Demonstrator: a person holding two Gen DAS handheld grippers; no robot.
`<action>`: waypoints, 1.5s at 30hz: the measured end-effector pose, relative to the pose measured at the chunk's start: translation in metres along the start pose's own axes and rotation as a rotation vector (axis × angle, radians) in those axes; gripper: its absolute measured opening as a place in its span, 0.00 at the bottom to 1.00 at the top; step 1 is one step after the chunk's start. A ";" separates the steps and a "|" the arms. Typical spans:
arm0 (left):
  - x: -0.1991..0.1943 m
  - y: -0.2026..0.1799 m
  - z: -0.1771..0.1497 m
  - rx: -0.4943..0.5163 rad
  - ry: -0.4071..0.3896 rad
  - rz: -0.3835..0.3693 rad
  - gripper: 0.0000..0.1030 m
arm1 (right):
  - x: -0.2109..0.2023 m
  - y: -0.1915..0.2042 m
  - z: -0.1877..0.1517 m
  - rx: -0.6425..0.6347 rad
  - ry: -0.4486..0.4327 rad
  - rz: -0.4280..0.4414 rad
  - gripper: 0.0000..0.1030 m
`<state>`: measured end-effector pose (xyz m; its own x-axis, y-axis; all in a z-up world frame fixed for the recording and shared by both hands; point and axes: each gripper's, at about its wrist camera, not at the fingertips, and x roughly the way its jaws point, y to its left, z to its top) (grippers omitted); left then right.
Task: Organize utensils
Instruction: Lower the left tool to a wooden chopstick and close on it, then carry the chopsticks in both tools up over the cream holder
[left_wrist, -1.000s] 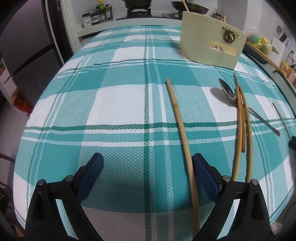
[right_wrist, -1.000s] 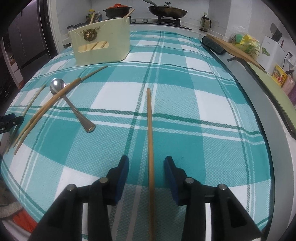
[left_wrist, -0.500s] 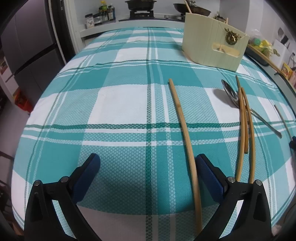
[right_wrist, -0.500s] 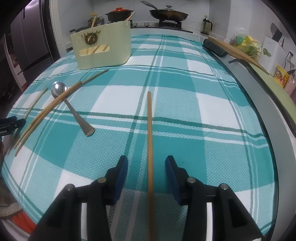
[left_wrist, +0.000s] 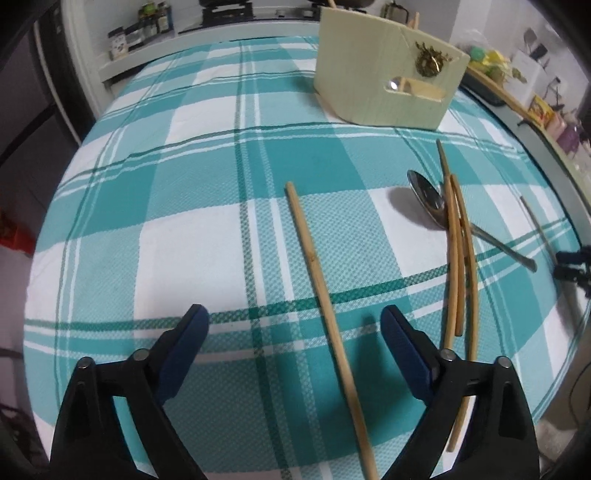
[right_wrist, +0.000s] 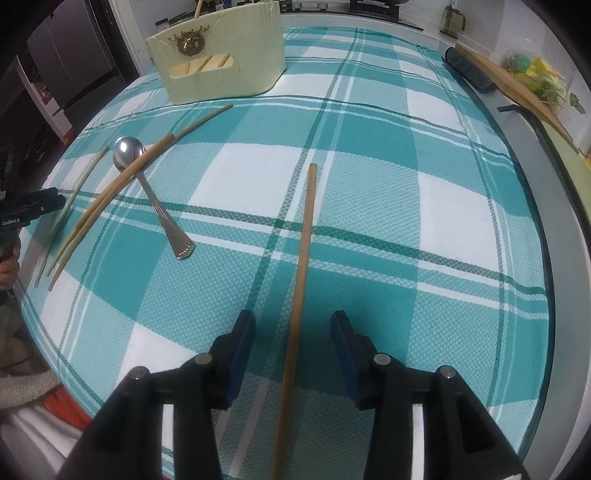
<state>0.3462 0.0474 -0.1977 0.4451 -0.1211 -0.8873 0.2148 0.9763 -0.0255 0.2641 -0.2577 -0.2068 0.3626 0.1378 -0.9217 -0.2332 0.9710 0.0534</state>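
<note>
Each gripper straddles 1 chopstick running lengthwise toward the holder (right_wrist: 218, 62): left gripper (left_wrist: 295, 328) closing, right gripper (right_wrist: 293, 328) parted, neither pinching its chopstick (left_wrist: 317, 273) (right_wrist: 303, 243).

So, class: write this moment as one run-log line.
left gripper: jaws closing, astride a chopstick, no contact | right gripper: open, astride another chopstick | spoon: on cloth | holder: upright
</note>
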 end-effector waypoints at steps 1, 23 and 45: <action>0.006 -0.004 0.003 0.024 0.021 0.010 0.82 | 0.002 -0.002 0.004 -0.005 0.012 0.008 0.42; -0.052 -0.005 0.034 -0.043 -0.181 -0.071 0.05 | -0.021 -0.018 0.063 0.138 -0.190 0.057 0.06; -0.204 -0.005 0.000 -0.097 -0.548 -0.177 0.05 | -0.192 0.046 0.021 0.022 -0.645 0.058 0.06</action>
<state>0.2544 0.0674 -0.0168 0.8002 -0.3334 -0.4985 0.2574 0.9417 -0.2167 0.2024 -0.2350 -0.0198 0.8208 0.2733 -0.5015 -0.2529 0.9612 0.1099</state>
